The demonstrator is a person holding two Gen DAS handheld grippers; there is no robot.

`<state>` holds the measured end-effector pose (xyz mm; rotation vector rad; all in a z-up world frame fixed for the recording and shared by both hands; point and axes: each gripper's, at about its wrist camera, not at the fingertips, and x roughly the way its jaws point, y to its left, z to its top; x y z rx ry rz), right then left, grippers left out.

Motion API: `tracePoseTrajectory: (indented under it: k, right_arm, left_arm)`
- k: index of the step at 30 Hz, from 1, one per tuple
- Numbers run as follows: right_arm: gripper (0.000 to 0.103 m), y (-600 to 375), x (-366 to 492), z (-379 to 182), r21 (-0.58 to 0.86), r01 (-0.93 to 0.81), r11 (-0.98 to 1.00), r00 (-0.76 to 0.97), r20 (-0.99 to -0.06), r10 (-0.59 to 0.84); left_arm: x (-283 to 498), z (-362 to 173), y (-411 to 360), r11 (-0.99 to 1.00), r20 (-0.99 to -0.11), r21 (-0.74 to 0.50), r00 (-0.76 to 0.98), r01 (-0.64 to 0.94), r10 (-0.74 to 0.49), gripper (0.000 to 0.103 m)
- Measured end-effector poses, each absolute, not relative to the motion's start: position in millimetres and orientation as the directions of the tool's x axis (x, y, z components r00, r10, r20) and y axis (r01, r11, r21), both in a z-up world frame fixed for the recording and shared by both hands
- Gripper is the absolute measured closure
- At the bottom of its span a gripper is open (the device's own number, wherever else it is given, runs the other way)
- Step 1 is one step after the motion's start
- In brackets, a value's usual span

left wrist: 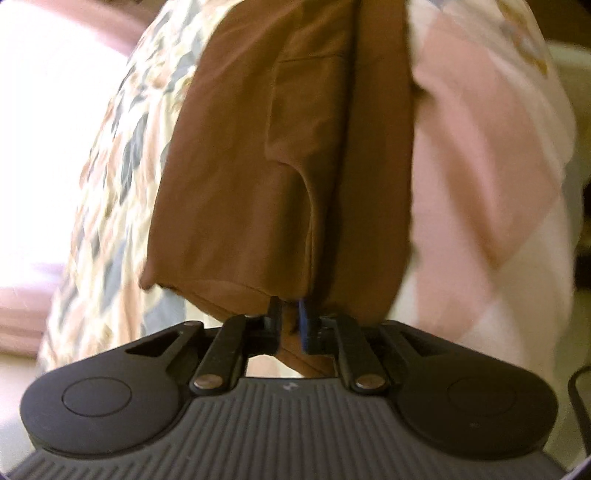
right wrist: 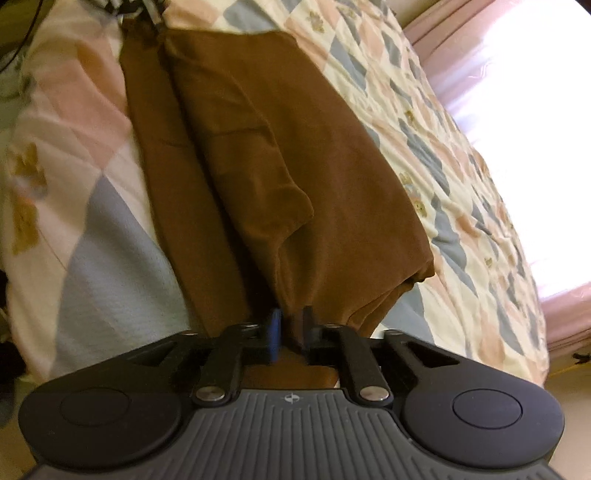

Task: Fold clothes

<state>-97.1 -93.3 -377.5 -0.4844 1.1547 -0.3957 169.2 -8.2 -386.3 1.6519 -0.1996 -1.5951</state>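
A brown garment (left wrist: 258, 166) stretches away from my left gripper (left wrist: 291, 321), which is shut on its near edge. The cloth hangs in a long folded strip with a sleeve-like flap lying on top. In the right wrist view the same brown garment (right wrist: 280, 166) runs from my right gripper (right wrist: 290, 328), also shut on a bunched edge of it, toward the far end. There, at the top left, the other gripper (right wrist: 147, 11) shows faintly, holding the opposite end. The garment spans between the two grippers above a patchwork quilt (right wrist: 443, 147).
The quilt (left wrist: 118, 166), in pink, blue and cream patches, covers a bed under the garment. A bright window with pink curtains (right wrist: 517, 92) lies beyond the bed. A dark cable (left wrist: 580, 398) loops at the right edge of the left wrist view.
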Motion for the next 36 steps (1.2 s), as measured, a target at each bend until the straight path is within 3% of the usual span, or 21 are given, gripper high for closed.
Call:
tracePoseTrajectory:
  k: [1, 2, 4, 6, 7, 8, 9, 10, 16, 18, 19, 20, 21, 22, 24, 33, 36]
  right_arm:
    - [0.062, -91, -96, -380, -0.571, 0.041, 0.820, 0.354, -0.759, -0.546]
    - [0.055, -89, -96, -383, -0.585, 0.031, 0.811, 0.351, -0.753, -0.557]
    - [0.053, -86, -94, -389, -0.608, 0.007, 0.794, 0.342, -0.745, -0.573]
    - [0.056, -86, -92, -394, -0.625, -0.012, 0.780, 0.334, -0.738, -0.586]
    - [0.061, -89, -90, -397, -0.627, -0.014, 0.778, 0.330, -0.738, -0.589]
    - [0.073, -91, -88, -399, -0.630, -0.017, 0.777, 0.325, -0.738, -0.592]
    - [0.084, -94, -87, -399, -0.620, -0.012, 0.784, 0.321, -0.745, -0.584]
    - [0.103, -97, -85, -397, -0.600, -0.003, 0.800, 0.318, -0.759, -0.568]
    - [0.102, -96, -88, -394, -0.584, 0.008, 0.812, 0.323, -0.767, -0.555]
    - [0.083, -93, -88, -397, -0.610, -0.014, 0.792, 0.322, -0.753, -0.574]
    - [0.067, -91, -89, -399, -0.628, -0.027, 0.777, 0.330, -0.740, -0.587]
    - [0.066, -91, -88, -401, -0.637, -0.032, 0.770, 0.332, -0.734, -0.593]
    - [0.068, -92, -87, -402, -0.637, -0.030, 0.770, 0.329, -0.734, -0.594]
    - [0.076, -93, -86, -404, -0.637, -0.028, 0.770, 0.327, -0.734, -0.596]
    - [0.103, -97, -84, -401, -0.621, -0.010, 0.784, 0.325, -0.743, -0.584]
    - [0.101, -97, -86, -389, -0.555, 0.030, 0.832, 0.331, -0.780, -0.532]
    - [0.101, -96, -88, -383, -0.537, 0.051, 0.842, 0.335, -0.785, -0.521]
  left_arm:
    - [170, -391, -9, -0.670, -0.762, 0.639, 0.187, 0.379, -0.621, 0.078]
    - [171, -396, -10, -0.682, -0.760, 0.644, 0.184, 0.347, -0.623, 0.071]
    - [170, -400, -11, -0.703, -0.760, 0.646, 0.168, 0.296, -0.628, 0.070]
    - [168, -403, -8, -0.715, -0.756, 0.653, 0.154, 0.251, -0.636, 0.070]
    - [168, -404, -6, -0.720, -0.756, 0.653, 0.148, 0.236, -0.638, 0.070]
    - [168, -402, -6, -0.730, -0.767, 0.639, 0.136, 0.242, -0.627, 0.072]
    - [168, -400, -6, -0.740, -0.778, 0.626, 0.124, 0.248, -0.616, 0.079]
    - [169, -398, -6, -0.749, -0.788, 0.612, 0.114, 0.254, -0.605, 0.099]
    - [171, -406, -12, -0.752, -0.797, 0.601, 0.124, 0.271, -0.592, 0.096]
    - [171, -408, -8, -0.739, -0.784, 0.616, 0.122, 0.274, -0.608, 0.082]
    - [172, -410, -5, -0.731, -0.776, 0.626, 0.124, 0.273, -0.619, 0.080]
    - [173, -412, -5, -0.735, -0.781, 0.620, 0.124, 0.274, -0.612, 0.083]
    - [174, -413, -6, -0.740, -0.786, 0.614, 0.124, 0.275, -0.606, 0.087]
    - [174, -414, -9, -0.744, -0.789, 0.610, 0.123, 0.273, -0.602, 0.102]
    - [175, -415, -13, -0.752, -0.796, 0.602, 0.120, 0.270, -0.594, 0.101]
    - [171, -406, -6, -0.762, -0.816, 0.572, 0.111, 0.303, -0.567, 0.102]
    - [175, -389, -19, -0.738, -0.823, 0.545, 0.086, 0.398, -0.561, 0.102]
